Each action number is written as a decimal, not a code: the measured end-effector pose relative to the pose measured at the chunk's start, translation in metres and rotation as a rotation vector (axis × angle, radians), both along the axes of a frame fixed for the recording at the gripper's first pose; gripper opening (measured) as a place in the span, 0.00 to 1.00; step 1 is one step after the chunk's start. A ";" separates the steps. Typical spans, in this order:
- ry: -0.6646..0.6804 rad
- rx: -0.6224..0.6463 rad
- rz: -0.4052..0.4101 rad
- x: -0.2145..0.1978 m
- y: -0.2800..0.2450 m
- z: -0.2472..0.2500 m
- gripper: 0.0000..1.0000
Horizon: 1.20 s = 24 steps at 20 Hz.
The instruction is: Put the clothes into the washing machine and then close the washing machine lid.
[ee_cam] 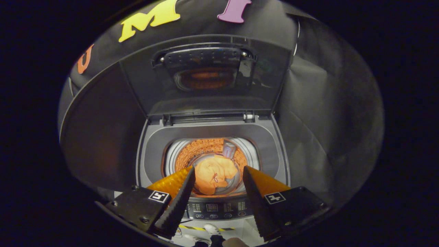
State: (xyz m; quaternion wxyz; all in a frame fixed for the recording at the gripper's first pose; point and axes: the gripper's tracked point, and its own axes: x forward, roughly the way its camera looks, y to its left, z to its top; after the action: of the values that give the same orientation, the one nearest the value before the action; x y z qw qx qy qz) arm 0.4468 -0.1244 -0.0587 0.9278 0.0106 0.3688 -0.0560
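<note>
An orange garment (213,175) lies crumpled at the bottom of the drum (185,154) of a grey top-loading washing machine (151,144). The machine's lid (205,79) stands upright at the back, its underside facing me. My gripper (218,171) hovers above the drum opening, open, with nothing between its fingers. The garment shows in the gap between them, well below.
The machine's control panel (214,207) runs along its front edge, just under the fingers. Black cloth walls close in behind and on both sides. Below the panel I see a pale floor with yellow-black tape (197,227) and a person's shoes (210,229).
</note>
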 end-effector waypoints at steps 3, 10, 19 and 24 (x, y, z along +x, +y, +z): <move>-0.044 0.003 0.010 -0.001 0.002 0.017 0.86; -0.167 0.004 0.048 0.005 0.015 0.076 0.86; -0.311 -0.020 0.077 0.036 0.033 0.156 0.86; -0.361 -0.009 0.083 0.060 0.045 0.193 0.86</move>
State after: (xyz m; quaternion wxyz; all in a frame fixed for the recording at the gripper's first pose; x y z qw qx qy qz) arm 0.5073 -0.0797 0.1339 0.9805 0.0012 0.1960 -0.0167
